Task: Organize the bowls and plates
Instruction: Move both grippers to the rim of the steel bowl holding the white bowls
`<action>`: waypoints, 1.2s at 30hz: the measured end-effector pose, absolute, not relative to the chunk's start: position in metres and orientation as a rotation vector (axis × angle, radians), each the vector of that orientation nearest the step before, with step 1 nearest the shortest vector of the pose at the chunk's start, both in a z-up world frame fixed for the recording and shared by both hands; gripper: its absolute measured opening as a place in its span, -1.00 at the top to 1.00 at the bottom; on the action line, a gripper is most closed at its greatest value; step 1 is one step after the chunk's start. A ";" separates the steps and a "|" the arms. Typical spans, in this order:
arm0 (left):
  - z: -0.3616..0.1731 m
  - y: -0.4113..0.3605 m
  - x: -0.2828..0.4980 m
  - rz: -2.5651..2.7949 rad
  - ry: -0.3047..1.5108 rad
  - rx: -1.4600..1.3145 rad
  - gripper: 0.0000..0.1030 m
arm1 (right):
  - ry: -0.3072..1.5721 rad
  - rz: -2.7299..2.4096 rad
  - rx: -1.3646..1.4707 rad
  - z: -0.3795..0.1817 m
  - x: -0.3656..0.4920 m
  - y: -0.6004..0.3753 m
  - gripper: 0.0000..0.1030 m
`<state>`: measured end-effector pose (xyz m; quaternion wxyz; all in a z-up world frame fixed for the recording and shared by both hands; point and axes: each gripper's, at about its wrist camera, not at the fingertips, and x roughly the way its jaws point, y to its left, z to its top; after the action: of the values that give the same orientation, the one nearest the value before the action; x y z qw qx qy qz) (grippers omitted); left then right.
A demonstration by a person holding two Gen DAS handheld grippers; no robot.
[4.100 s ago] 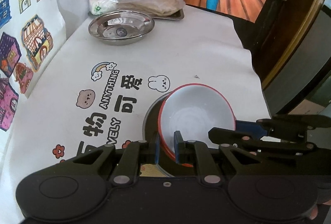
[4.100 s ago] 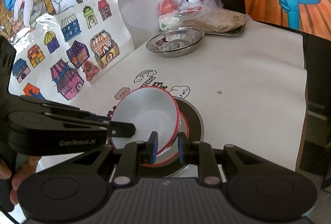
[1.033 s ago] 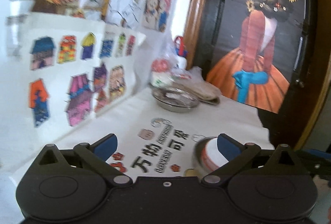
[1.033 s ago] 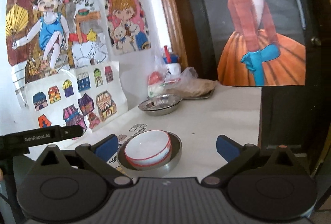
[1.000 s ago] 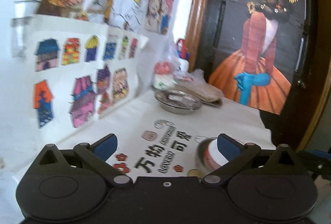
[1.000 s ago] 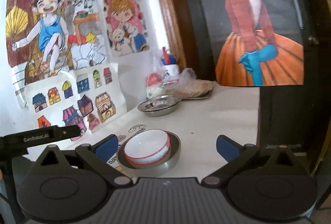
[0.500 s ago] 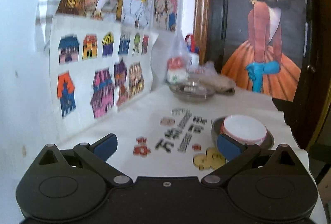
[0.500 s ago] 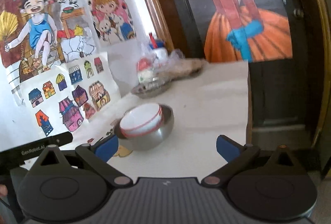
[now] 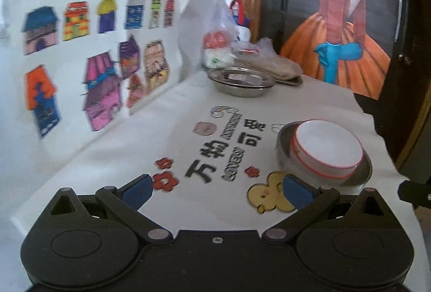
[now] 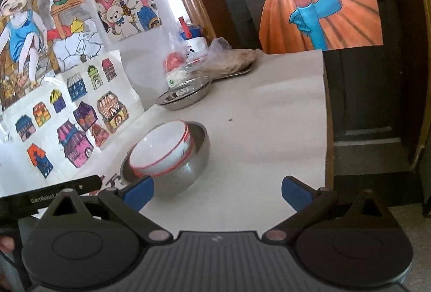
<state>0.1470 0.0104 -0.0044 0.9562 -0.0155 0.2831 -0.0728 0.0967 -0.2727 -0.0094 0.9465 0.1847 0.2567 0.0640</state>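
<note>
Left wrist view: your left gripper [image 9: 216,191] is spread wide and holds nothing. At right of centre, the white red-rimmed bowls [image 9: 327,150] sit nested, mouths up, inside a round steel bowl [image 9: 362,174]. A shallow steel dish [image 9: 241,82] lies at upper centre.

Right wrist view: your right gripper [image 10: 216,191] is likewise fully apart and empty. The glossy bowl stack [image 10: 161,149] sits centre-left, tilted toward the frame's left, on the white tablecloth [image 10: 269,114].

Tablecloth [image 9: 242,108] big black words: 万物可爱
Tablecloth small words: blurry, maybe "ANYTHING" and "LOVELY"
Left gripper [image 10: 54,193] side: "GenRobot.A…", the end is hidden
</note>
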 end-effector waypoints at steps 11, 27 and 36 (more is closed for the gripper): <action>-0.006 0.004 0.205 -0.192 0.652 -0.044 -0.98 | 0.565 0.132 0.338 0.003 0.152 -0.293 -1.00; -0.006 0.007 0.229 -0.244 0.709 -0.054 -0.87 | 0.629 0.132 0.276 0.004 0.176 -0.285 -0.99; 0.001 0.001 0.225 -0.311 0.720 -0.061 -0.88 | 0.665 0.149 0.255 0.000 0.180 -0.280 -0.99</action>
<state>0.2254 0.0011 0.0009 0.9236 -0.0297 0.3507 -0.1517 0.1802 -0.2805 -0.0001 0.9346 0.1248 0.3250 0.0731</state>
